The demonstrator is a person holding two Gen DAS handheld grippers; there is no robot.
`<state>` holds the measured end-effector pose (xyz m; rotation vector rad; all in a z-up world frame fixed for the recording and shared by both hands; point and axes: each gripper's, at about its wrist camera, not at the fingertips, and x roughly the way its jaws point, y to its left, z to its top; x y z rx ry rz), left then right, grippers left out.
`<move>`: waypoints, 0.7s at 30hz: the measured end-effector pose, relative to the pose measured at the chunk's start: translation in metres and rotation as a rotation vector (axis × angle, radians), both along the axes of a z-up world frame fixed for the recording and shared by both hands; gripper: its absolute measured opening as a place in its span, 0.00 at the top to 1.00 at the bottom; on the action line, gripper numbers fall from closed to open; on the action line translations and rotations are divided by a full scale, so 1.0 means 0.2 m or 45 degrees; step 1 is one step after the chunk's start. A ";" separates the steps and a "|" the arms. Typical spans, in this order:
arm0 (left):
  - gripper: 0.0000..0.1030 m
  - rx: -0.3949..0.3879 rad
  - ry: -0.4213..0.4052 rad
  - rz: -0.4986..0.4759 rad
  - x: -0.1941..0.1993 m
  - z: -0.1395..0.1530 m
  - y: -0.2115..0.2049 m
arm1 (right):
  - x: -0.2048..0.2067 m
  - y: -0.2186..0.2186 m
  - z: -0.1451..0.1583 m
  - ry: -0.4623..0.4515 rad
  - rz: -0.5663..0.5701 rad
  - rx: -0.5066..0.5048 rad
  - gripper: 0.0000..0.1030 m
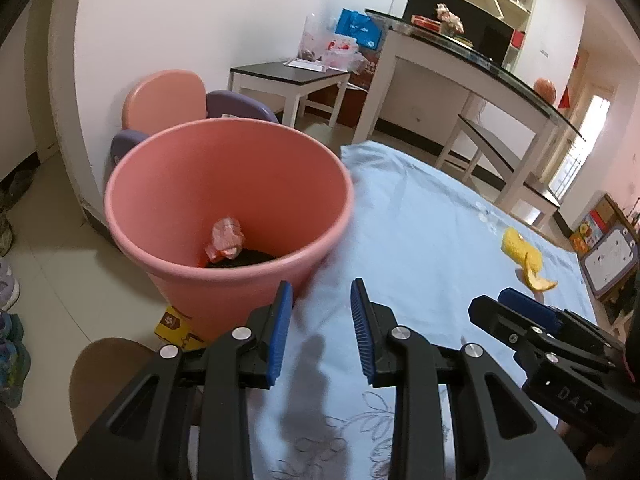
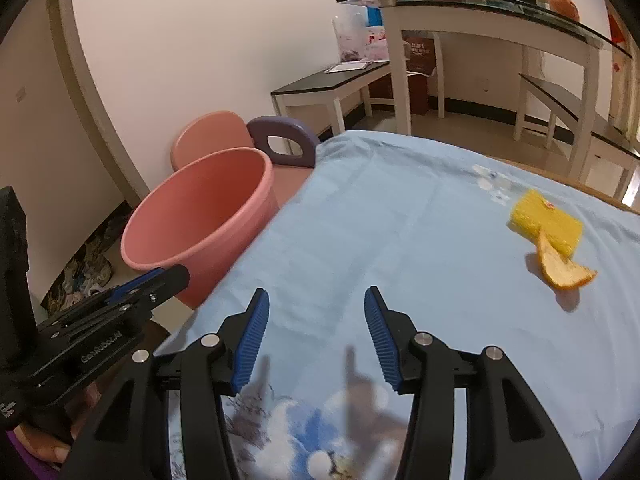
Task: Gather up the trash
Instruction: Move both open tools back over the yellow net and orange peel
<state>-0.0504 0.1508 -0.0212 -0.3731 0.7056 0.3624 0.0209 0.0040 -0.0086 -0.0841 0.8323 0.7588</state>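
A pink bucket [image 1: 224,200] stands on the floor against the left edge of a table covered with a light blue cloth [image 1: 420,220]. Inside it lies a crumpled pink wrapper [image 1: 226,238] on something dark. My left gripper [image 1: 320,304] is open and empty, hovering over the cloth just right of the bucket. My right gripper [image 2: 316,308] is open too, with only cloth between its blue pads. Far to its right lie a yellow sponge [image 2: 546,224] and an orange peel [image 2: 564,268], touching each other. In the left wrist view the sponge [image 1: 520,250] and the peel [image 1: 538,278] show beyond the right gripper [image 1: 516,312].
A pink and purple child's chair [image 1: 168,104] stands behind the bucket. White tables with dark tops [image 1: 460,76] and benches fill the back of the room. A yellow box [image 1: 174,326] lies on the floor by the bucket. Shoes [image 1: 8,288] line the left wall.
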 end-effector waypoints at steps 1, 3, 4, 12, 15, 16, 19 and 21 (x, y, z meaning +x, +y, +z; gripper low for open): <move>0.70 0.006 0.009 -0.007 0.01 -0.01 -0.02 | 0.00 -0.01 0.00 0.002 -0.006 0.001 0.52; 0.70 0.011 0.018 -0.015 0.03 -0.02 -0.04 | 0.00 -0.04 -0.01 0.007 -0.021 0.004 0.52; 0.70 0.012 0.024 -0.023 0.04 -0.03 -0.06 | 0.01 -0.07 -0.01 0.010 -0.031 0.006 0.52; 0.71 0.053 0.068 -0.065 0.10 -0.07 -0.17 | 0.04 -0.24 -0.03 0.033 -0.116 0.030 0.52; 0.71 0.067 0.073 -0.062 0.11 -0.07 -0.18 | 0.06 -0.29 -0.03 0.048 -0.150 0.040 0.52; 0.71 0.071 0.074 -0.057 0.11 -0.07 -0.19 | 0.07 -0.31 -0.03 0.052 -0.159 0.043 0.52; 0.71 0.084 0.081 -0.047 0.11 -0.08 -0.19 | 0.08 -0.36 -0.04 0.059 -0.186 0.050 0.52; 0.70 0.078 0.087 -0.039 0.11 -0.09 -0.19 | 0.08 -0.39 -0.04 0.065 -0.204 0.050 0.51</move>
